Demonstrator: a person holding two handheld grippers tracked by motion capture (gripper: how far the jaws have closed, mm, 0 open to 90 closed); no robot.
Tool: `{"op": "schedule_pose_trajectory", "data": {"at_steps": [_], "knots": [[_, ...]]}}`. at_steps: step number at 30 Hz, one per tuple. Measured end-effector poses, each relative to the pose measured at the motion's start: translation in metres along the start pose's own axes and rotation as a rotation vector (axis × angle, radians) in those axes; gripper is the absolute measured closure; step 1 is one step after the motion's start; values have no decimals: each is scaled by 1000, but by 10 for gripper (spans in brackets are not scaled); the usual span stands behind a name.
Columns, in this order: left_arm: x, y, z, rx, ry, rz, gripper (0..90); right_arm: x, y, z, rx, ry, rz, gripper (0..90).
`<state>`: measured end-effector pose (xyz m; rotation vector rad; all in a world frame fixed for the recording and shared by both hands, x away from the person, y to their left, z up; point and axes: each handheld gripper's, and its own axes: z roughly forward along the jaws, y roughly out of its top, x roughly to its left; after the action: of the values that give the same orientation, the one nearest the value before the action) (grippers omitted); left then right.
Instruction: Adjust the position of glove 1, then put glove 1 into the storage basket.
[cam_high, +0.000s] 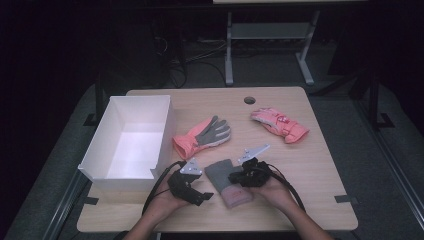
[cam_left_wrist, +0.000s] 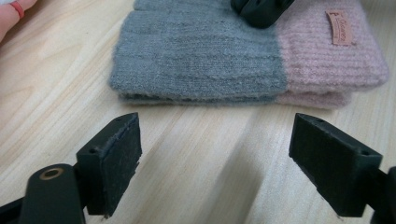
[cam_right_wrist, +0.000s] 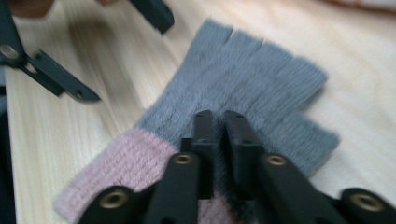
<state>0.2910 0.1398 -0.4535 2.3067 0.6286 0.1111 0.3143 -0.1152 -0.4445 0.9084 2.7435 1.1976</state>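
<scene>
High view: a pale wooden surface (cam_high: 310, 165) carries a grey and pink knitted glove (cam_high: 227, 184) near its front edge, between the person's two hands. The right gripper (cam_high: 239, 176) rests on this glove, its jaws drawn nearly together and pinching the knit close to where grey meets pink; in the right gripper view the same gripper (cam_right_wrist: 219, 122) presses down on the glove (cam_right_wrist: 261, 84), whose short grey finger stubs point away from the camera. The left gripper (cam_high: 202, 196) lies just beside the glove, on its left, not touching it. Left gripper view: the left gripper (cam_left_wrist: 215, 144) has its jaws wide apart over bare wood, with the folded glove (cam_left_wrist: 201, 51) just ahead and a small tan label on its pink cuff. Farther back on the surface lie an orange and grey glove (cam_high: 202, 134) and a pink glove (cam_high: 279, 123), well apart. A white open box (cam_high: 102, 170) stands at the left.
</scene>
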Motion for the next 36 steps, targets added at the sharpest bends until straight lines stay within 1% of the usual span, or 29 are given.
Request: {"op": "schedule_pose_trajectory", "data": {"at_steps": [1, 2, 3, 4, 6, 7, 8, 9, 10, 11, 12, 13, 14, 15, 16, 18, 20, 21, 22, 24, 25, 26, 27, 28, 29, 31, 32, 33, 36], "knots": [[-1, 0, 0, -11, 0, -1, 227, -1, 0, -4, -23, -7, -2, 779], [-1, 1, -2, -12, -2, 9, 261, -2, 0, -9, -41, -13, -4, 782], [-1, 2, -2, -20, -1, 4, 299, -4, 0, -13, -53, -17, -6, 782], [-2, 2, -3, -27, -3, -3, 359, -6, -2, -17, -63, -26, -6, 789], [-1, 4, -6, -39, -15, -25, 530, -10, -6, -25, -73, -51, -4, 856], [0, 4, -7, -38, -30, -40, 650, -12, -9, -28, -71, -63, -4, 888], [0, 5, -7, -47, -34, -54, 842, -16, -16, -33, -61, -79, -24, 900], [1, 6, -8, -40, -39, -63, 842, -16, -16, -33, -61, -79, -24, 900], [0, 7, -7, -37, -37, -69, 895, -17, -20, -36, -48, -88, -29, 900], [-1, 8, -6, -28, -31, -74, 897, -19, -24, -37, -36, -95, -33, 900], [-2, 9, -4, -15, -28, -81, 897, -19, -33, -41, -18, -92, -33, 900], [-2, 10, -2, 3, -23, -84, 897, -19, -33, -41, -18, -92, -33, 900], [-2, 10, -1, 18, -20, -76, 897, -18, -37, -42, -5, -95, -33, 900], [-2, 11, 2, 17, -19, -85, 897, -17, -40, -44, 10, -101, -39, 900], [-2, 12, 4, 30, -16, -74, 897, -14, -47, -45, 17, -92, -41, 900], [-2, 15, 8, 26, -18, -90, 897, -13, -49, -45, 25, -83, -39, 900], [-2, 18, 10, 40, -14, -74, 896, -9, -53, -44, 37, -68, -48, 900], [-3, 19, 11, 26, -12, -88, 896, -7, -55, -43, 42, -61, -48, 900], [-1, 20, 12, 41, -13, -76, 896, -6, -56, -43, 46, -56, -45, 900], [-1, 21, 15, 28, -13, -99, 896, -5, -57, -40, 53, -41, -46, 900], [1, 21, 16, 37, -11, -91, 896, -4, -56, -38, 54, -36, -46, 900], [2, 22, 17, 30, -13, -116, 896, -3, -56, -35, 63, -33, -58, 900], [4, 23, 18, 40, -18, -104, 896, -3, -56, -35, 63, -33, -58, 900], [6, 25, 19, 44, -17, -106, 896, -2, -56, -34, 70, -29, -52, 900], [7, 27, 19, 42, -12, -100, 896, -2, -56, -33, 71, -27, -61, 900], [9, 31, 20, 32, -16, -113, 896, -1, -55, -31, 78, -22, -69, 900], [10, 33, 21, 26, -13, -118, 896, 0, -55, -31, 79, -17, -64, 900], [11, 34, 23, 23, -12, -114, 896, 1, -54, -30, 79, -12, -63, 900], [14, 39, 27, 36, -15, -95, 896, 2, -54, -29, 86, -6, -74, 900]]}}
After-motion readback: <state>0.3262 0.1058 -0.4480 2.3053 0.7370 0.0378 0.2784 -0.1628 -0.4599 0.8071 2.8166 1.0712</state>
